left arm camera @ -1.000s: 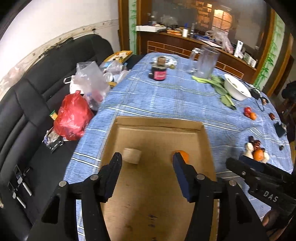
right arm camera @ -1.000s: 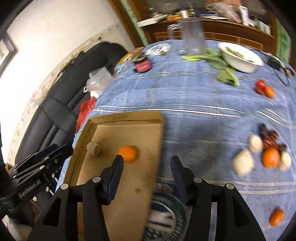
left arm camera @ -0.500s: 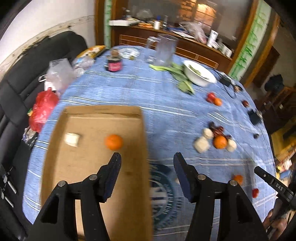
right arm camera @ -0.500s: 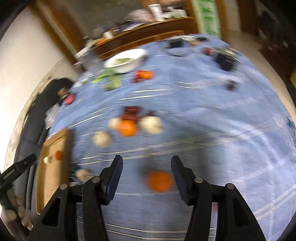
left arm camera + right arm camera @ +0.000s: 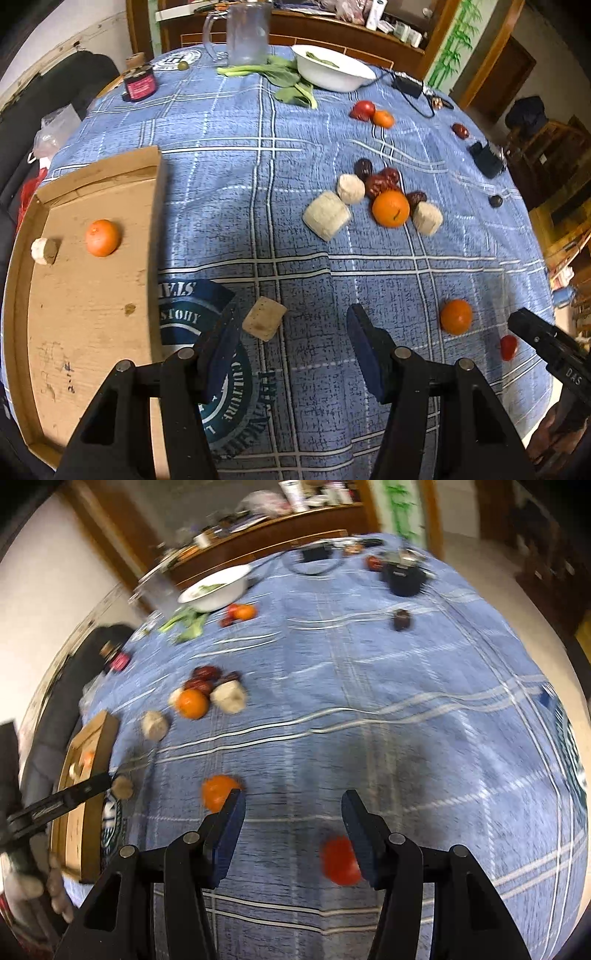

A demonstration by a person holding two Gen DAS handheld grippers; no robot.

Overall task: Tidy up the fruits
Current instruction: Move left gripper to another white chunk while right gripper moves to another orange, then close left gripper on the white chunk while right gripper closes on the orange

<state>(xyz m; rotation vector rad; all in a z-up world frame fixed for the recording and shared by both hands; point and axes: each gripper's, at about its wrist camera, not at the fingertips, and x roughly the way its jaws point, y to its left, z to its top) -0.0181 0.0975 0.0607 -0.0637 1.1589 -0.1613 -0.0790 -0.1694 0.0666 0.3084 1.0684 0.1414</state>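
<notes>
White letters "DAS" stood on the right gripper (image 5: 554, 354) – on its black body at the left wrist view's edge. The tablecloth (image 5: 295, 258) carried a dark round emblem (image 5: 218, 354) with partial words "STOHY" and "CULTURE"; the remaining lettering was unreadable

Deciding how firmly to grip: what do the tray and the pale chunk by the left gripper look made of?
Tray: plain brown corrugated cardboard, matte, scuffed and stained, with folded-up walls. Pale chunk: a cut piece of something fibrous, perhaps sugarcane or root; dull beige, speckled cut face. Probably firm, but I cannot be sure.
</notes>
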